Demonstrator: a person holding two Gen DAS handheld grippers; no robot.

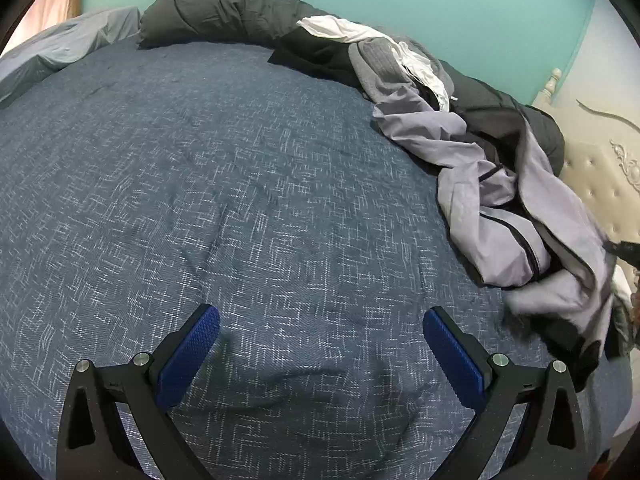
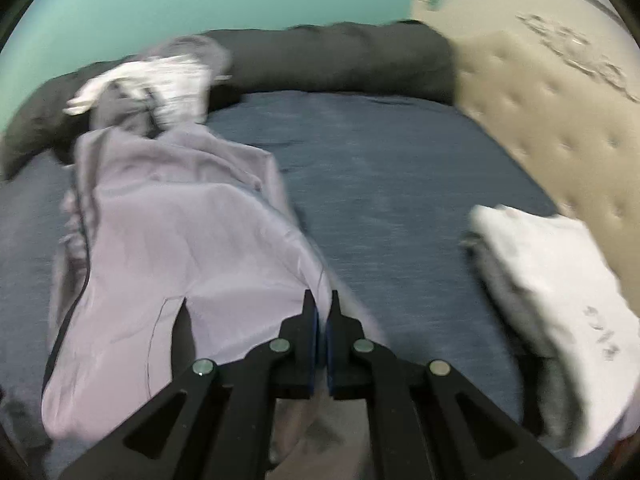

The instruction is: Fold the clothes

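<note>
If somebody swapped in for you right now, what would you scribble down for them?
Right tongs: shut on the edge of the lilac jacket.
Left tongs: open, empty, over bare blue bedspread.
Things: jacket crumpled, trailing from the unsorted pile by the dark duvet roll.
Done: a folded white stack by the headboard.
Left: spread and fold the jacket, then the rest of the pile.
</note>
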